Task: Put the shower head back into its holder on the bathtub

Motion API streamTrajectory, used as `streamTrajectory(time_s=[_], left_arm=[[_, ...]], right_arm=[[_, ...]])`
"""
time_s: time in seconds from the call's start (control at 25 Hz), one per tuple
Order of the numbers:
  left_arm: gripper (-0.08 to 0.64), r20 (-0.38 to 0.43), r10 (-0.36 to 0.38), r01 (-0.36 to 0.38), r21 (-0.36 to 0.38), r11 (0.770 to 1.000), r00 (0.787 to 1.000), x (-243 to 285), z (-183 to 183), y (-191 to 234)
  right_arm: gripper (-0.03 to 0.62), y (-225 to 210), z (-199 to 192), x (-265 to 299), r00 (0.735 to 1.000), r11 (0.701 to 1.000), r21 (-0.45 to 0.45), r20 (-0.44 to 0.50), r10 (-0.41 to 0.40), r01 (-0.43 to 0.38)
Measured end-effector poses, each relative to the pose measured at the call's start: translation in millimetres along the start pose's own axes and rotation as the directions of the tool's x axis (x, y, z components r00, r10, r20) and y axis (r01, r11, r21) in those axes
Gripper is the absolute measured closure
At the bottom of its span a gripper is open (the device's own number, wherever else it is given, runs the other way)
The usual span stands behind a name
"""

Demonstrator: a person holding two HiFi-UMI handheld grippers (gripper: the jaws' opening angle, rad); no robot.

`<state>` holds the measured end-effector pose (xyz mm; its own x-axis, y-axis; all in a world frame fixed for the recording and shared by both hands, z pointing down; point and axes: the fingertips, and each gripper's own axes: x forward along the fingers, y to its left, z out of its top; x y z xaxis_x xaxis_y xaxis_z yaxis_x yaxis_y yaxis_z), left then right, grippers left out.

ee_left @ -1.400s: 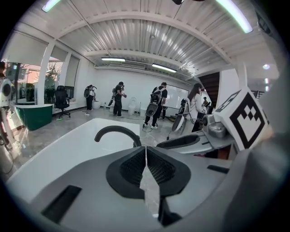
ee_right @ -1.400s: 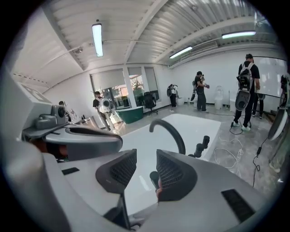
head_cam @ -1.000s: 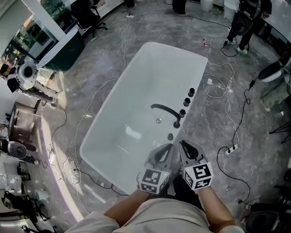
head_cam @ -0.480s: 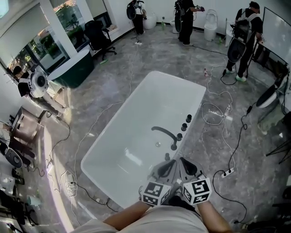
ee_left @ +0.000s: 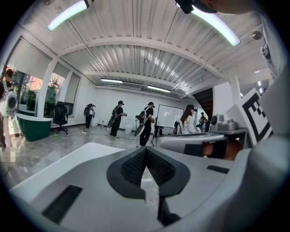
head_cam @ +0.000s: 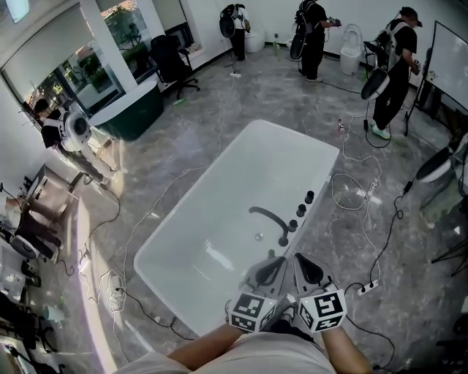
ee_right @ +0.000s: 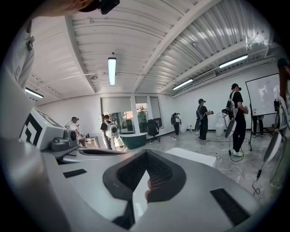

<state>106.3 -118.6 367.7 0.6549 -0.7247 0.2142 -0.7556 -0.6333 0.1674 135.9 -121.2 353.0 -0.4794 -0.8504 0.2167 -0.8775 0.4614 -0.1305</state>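
With the left gripper (head_cam: 268,272) and right gripper (head_cam: 307,267) hovering at the bathtub's (head_cam: 234,182) near end, fingers clenched on nothing, nobody's carrying the shower head. It may be that small grey fitting (head_cam: 272,253) on the rim by the spout (head_cam: 268,217), so probably seated. If not, locate it and open up. Cables (head_cam: 351,196) clutter the floor.

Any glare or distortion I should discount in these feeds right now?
Head view: bright reflections streak the floor of the white rounded bathtub, and the room bows outward. Left gripper view: strong fisheye, black corners, blown-out ceiling tube lights, black textured fingers in focus. Right gripper view: same fisheye and black corners.
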Motion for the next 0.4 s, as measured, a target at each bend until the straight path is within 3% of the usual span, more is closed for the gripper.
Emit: streamTrajectory(time_s=[0.4], left_arm=[[0.554, 0.006, 0.01, -0.01, 0.003, 1.0, 1.0, -1.7, 1.8, -3.0]], right_arm=[[0.578, 0.9, -0.7, -1.9, 1.0, 1.0, -0.002, 0.006, 0.011, -0.011]])
